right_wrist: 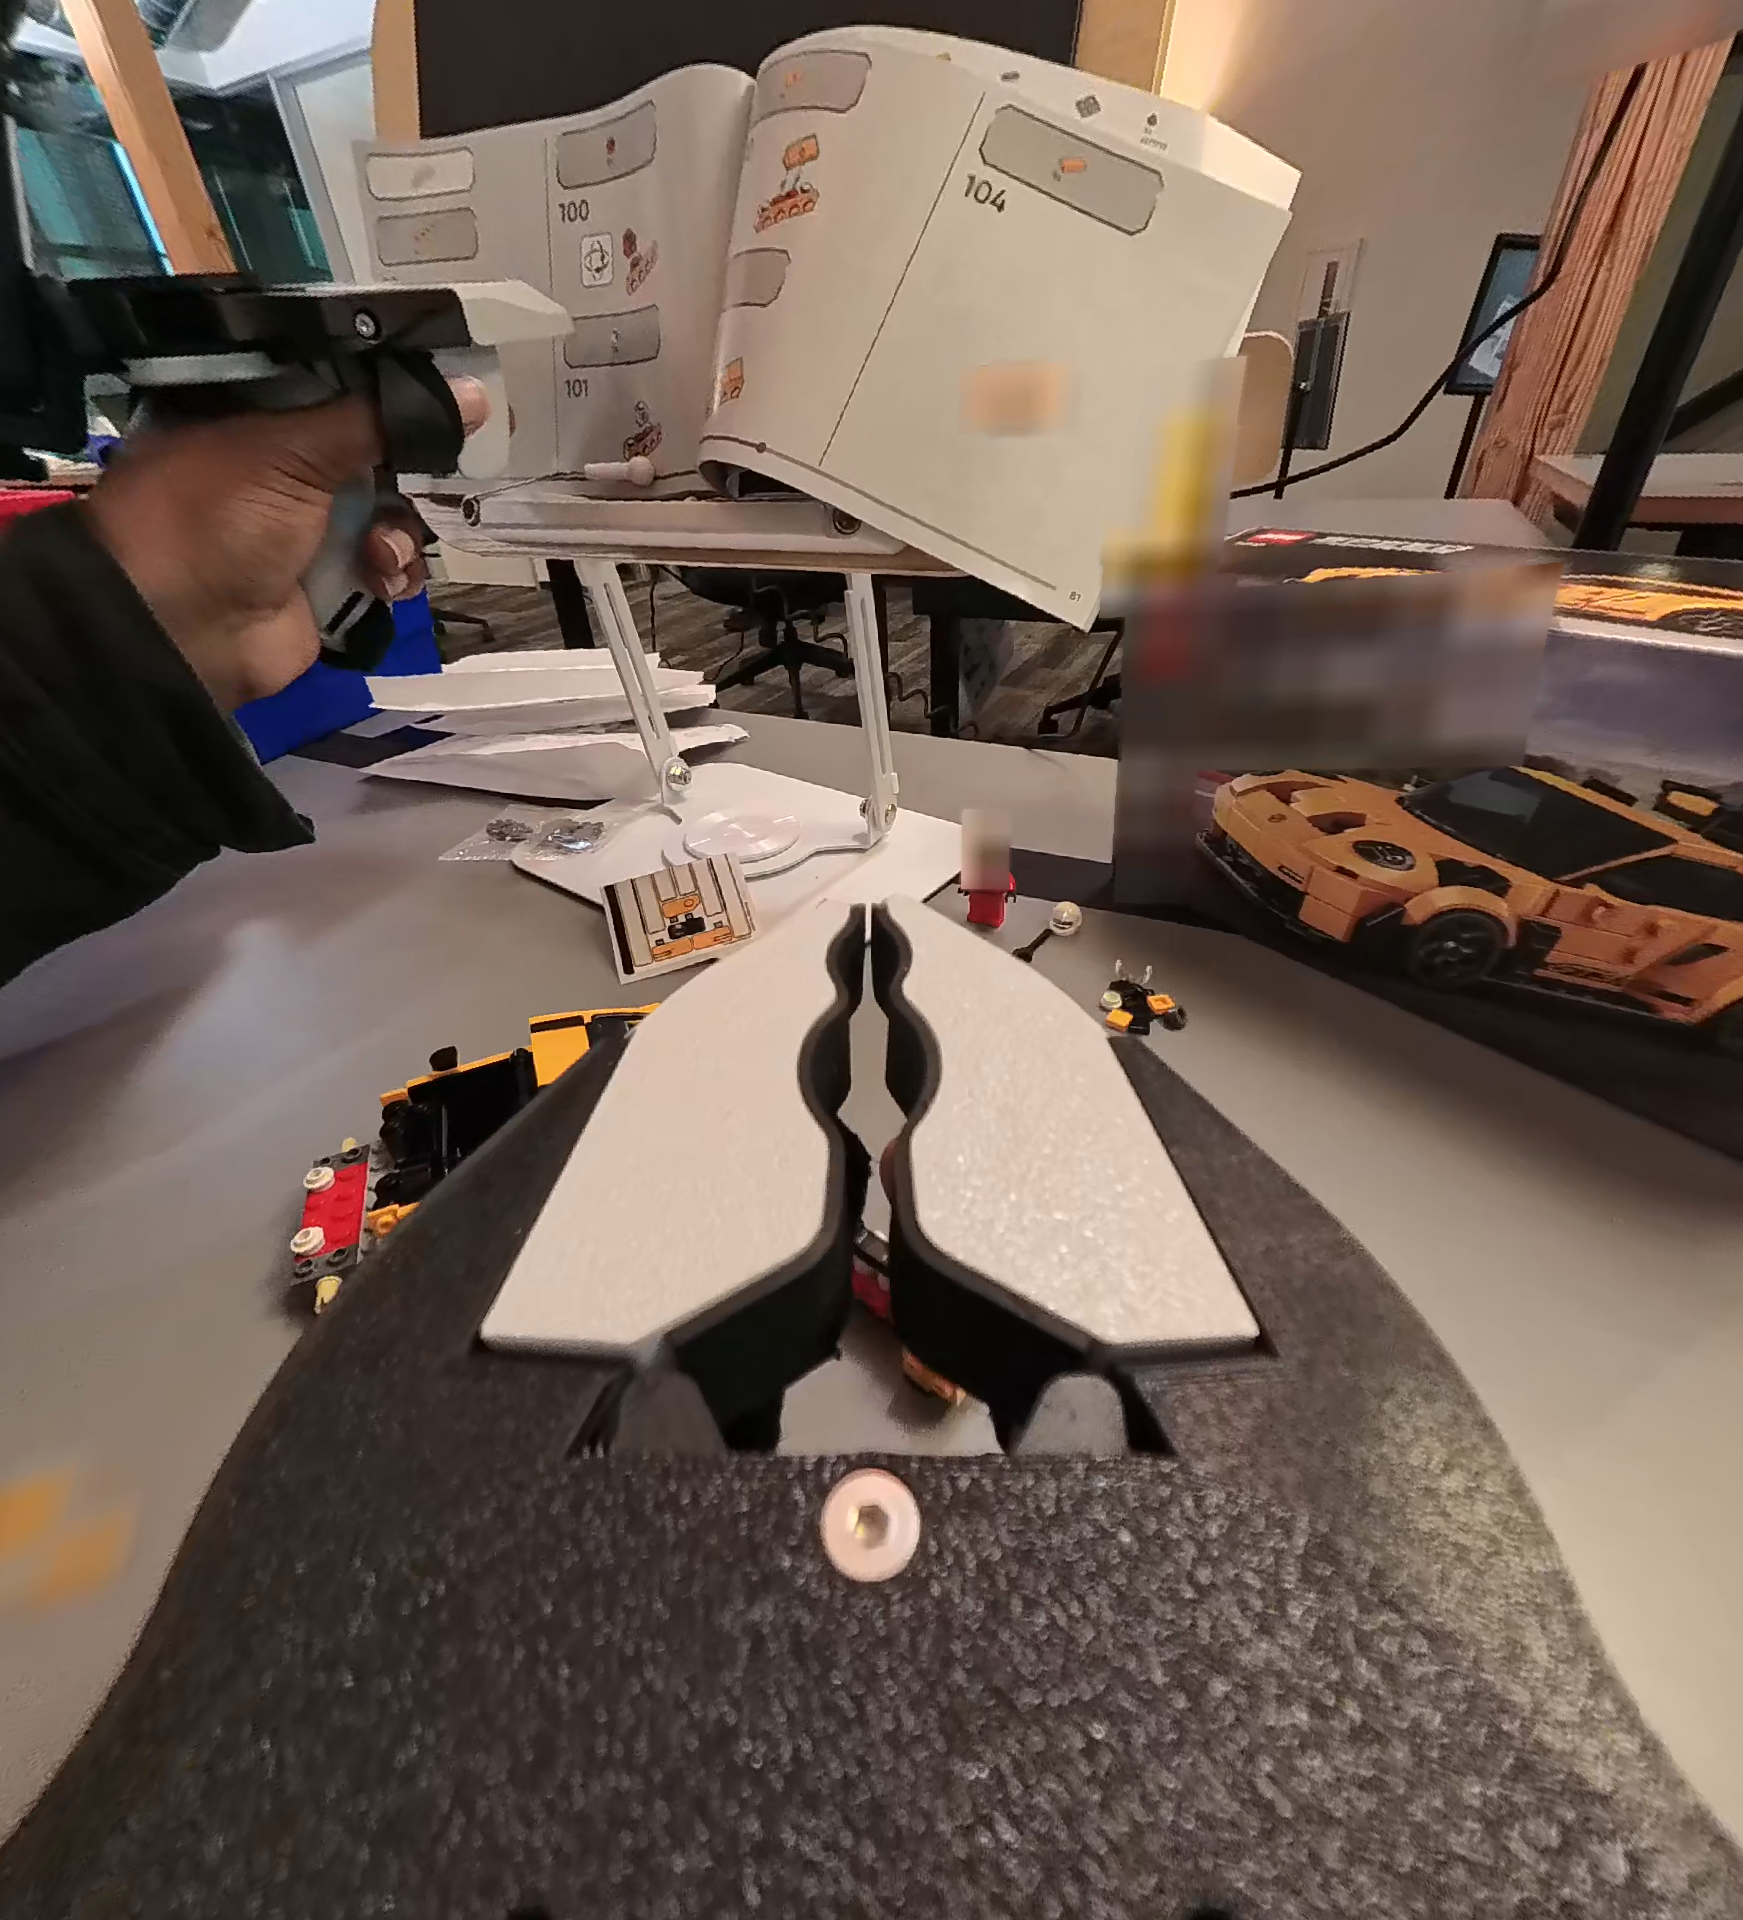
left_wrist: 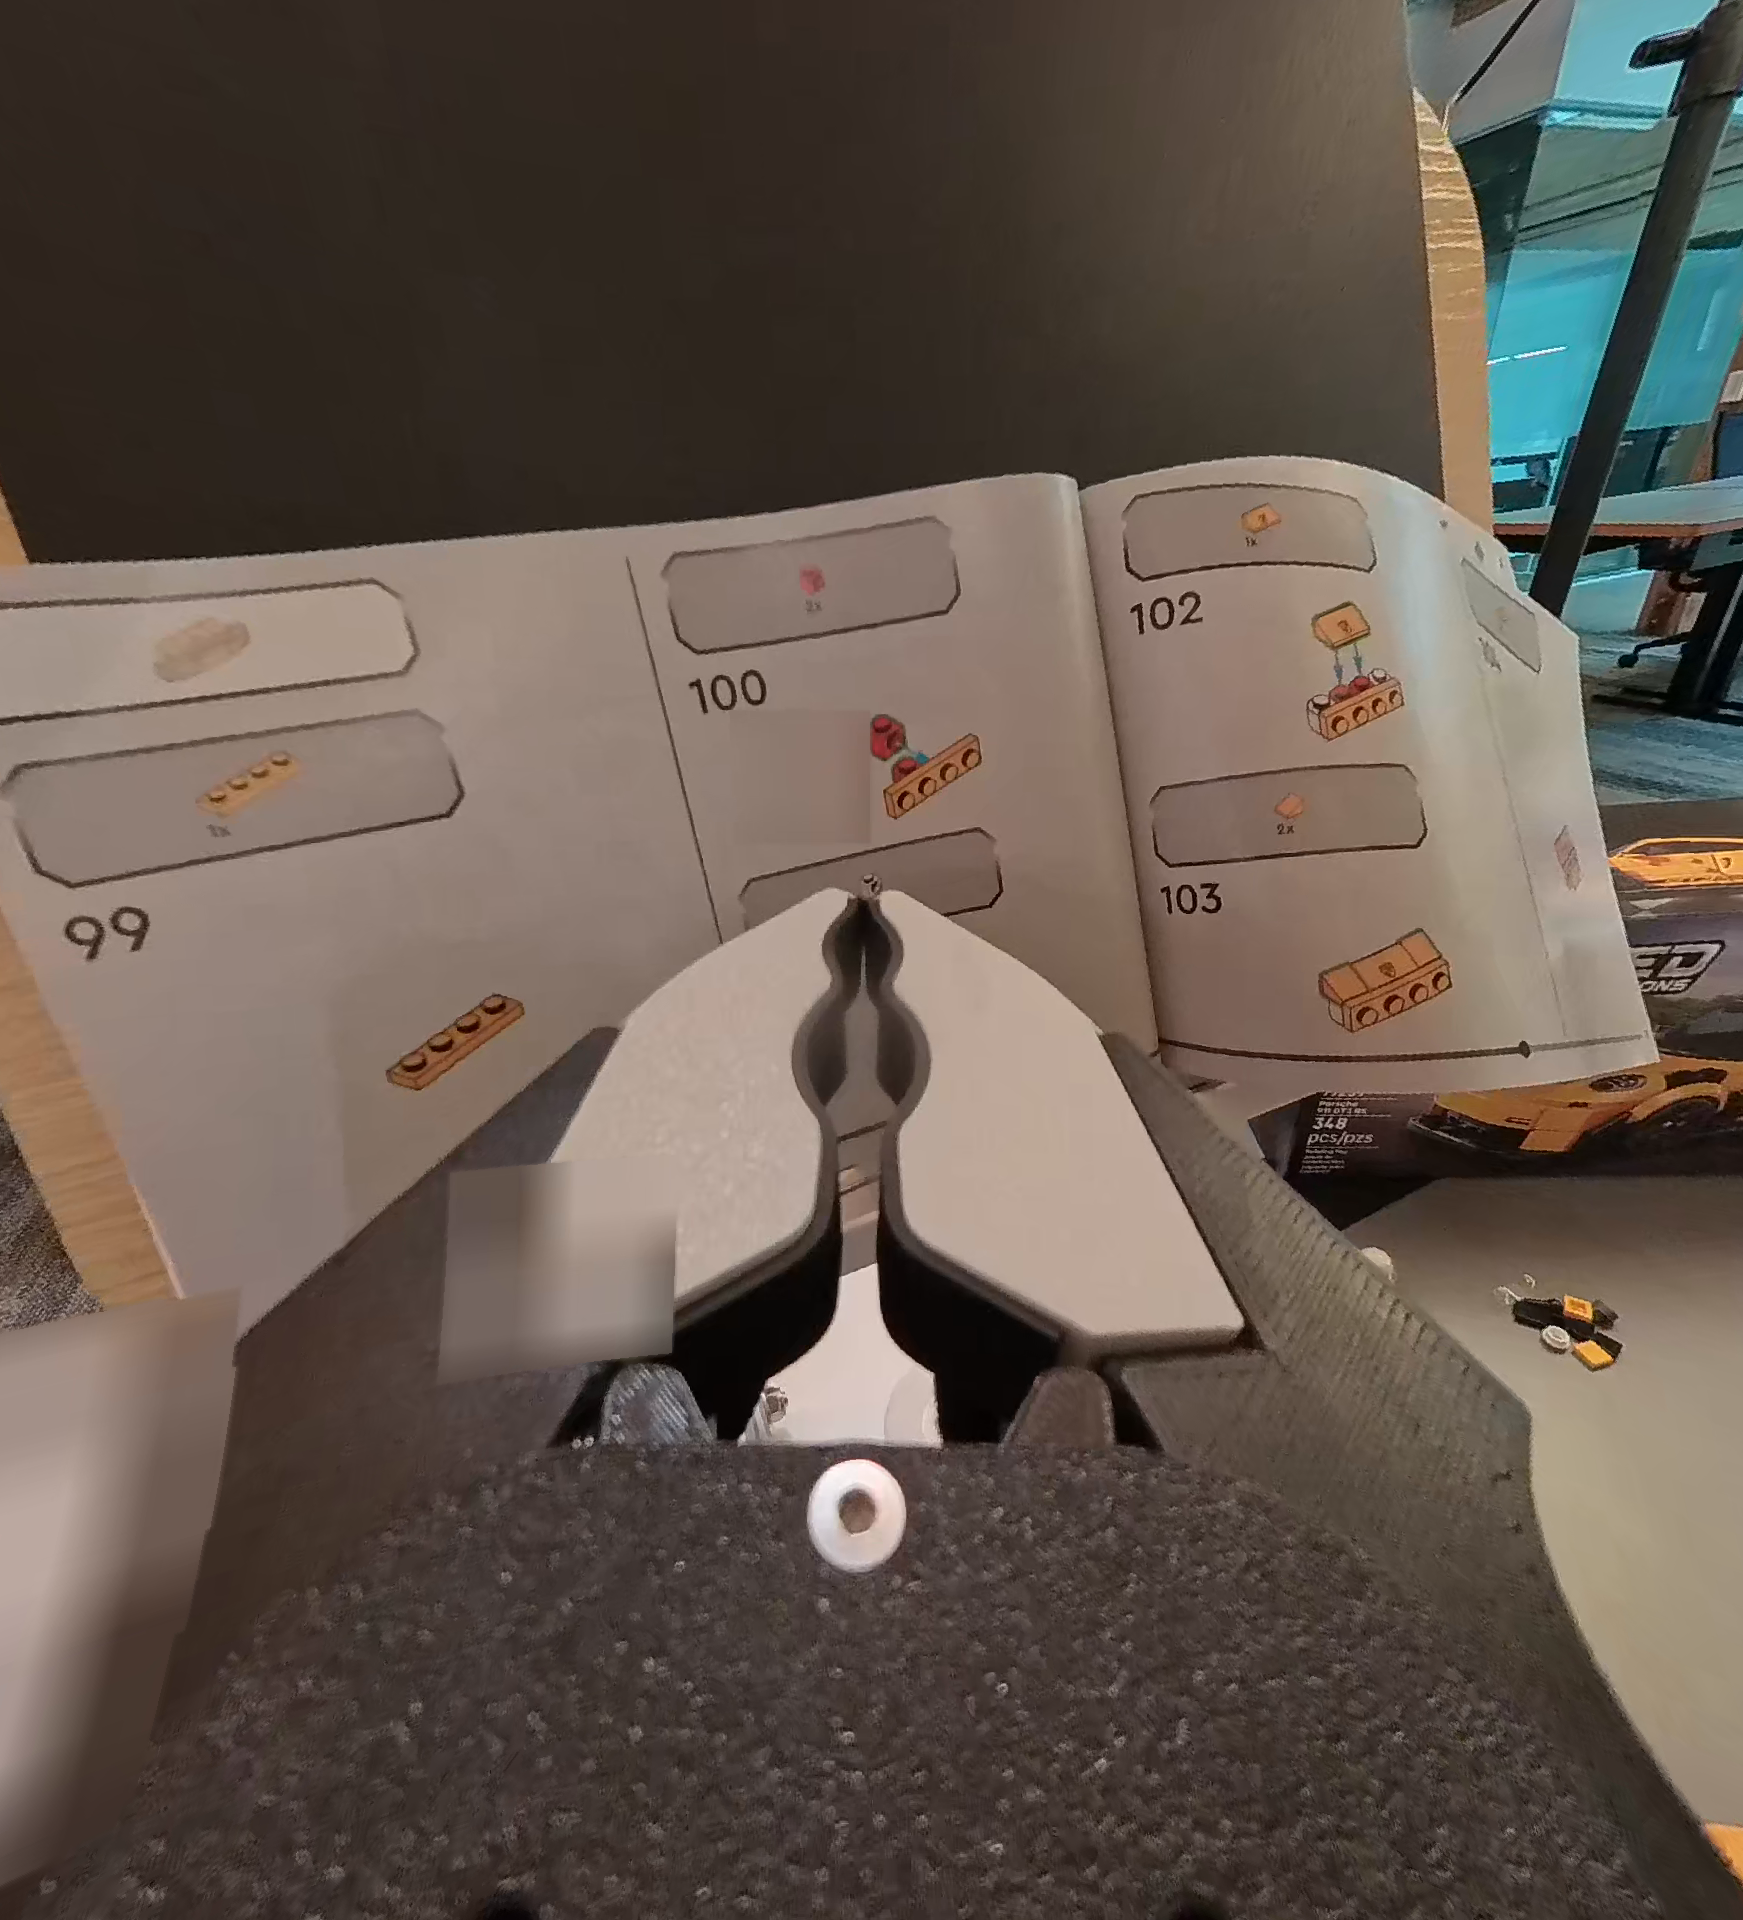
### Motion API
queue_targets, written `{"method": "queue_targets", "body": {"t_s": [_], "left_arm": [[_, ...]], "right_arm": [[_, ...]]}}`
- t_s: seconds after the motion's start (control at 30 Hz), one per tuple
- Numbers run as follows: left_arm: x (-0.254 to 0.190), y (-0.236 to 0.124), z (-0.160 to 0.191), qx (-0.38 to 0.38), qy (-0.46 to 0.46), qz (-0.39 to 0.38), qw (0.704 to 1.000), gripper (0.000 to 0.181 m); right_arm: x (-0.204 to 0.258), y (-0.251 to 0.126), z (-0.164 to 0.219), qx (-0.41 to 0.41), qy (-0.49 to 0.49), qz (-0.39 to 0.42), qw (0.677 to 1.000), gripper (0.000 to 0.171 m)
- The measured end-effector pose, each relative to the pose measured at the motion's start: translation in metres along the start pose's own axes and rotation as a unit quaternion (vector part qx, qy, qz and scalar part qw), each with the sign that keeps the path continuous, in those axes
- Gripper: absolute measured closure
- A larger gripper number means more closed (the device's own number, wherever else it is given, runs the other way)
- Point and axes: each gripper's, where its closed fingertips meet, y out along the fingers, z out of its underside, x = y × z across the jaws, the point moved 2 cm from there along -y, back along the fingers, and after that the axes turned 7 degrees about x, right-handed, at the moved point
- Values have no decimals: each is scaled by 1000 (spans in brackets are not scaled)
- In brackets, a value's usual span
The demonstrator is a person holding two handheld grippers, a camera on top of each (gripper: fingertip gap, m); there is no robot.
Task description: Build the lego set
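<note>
An open instruction booklet point(left_wrist: 555, 790) stands on a white stand point(right_wrist: 742, 831). My left gripper point(left_wrist: 865, 906) is shut, raised, with its tips right at the lower middle of the left page; whether it touches the paper I cannot tell. It also shows in the right wrist view point(right_wrist: 555, 310), held by a hand. My right gripper point(right_wrist: 869, 916) is shut and empty, low over the grey table point(right_wrist: 171, 1039). A partly built orange, black and red car point(right_wrist: 431, 1132) lies under its left side. A small pile of loose black and orange pieces point(right_wrist: 1142, 1008) lies to the right.
The set's box point(right_wrist: 1469, 883) with an orange car picture lies at the right. A sticker sheet point(right_wrist: 680, 920), a red piece point(right_wrist: 989, 902) and a small white round piece point(right_wrist: 1064, 916) lie near the stand's foot. White paper bags point(right_wrist: 555, 717) lie behind. One gripper's finger ends stand about 30 cm off the other's.
</note>
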Motion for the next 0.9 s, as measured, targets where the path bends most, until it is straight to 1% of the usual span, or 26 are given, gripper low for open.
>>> {"method": "queue_targets", "body": {"t_s": [0.9], "left_arm": [[-3,-3,3,9,3,5,1000,181]], "right_arm": [[1,0,0,-1,-2,-1,1000,170]]}}
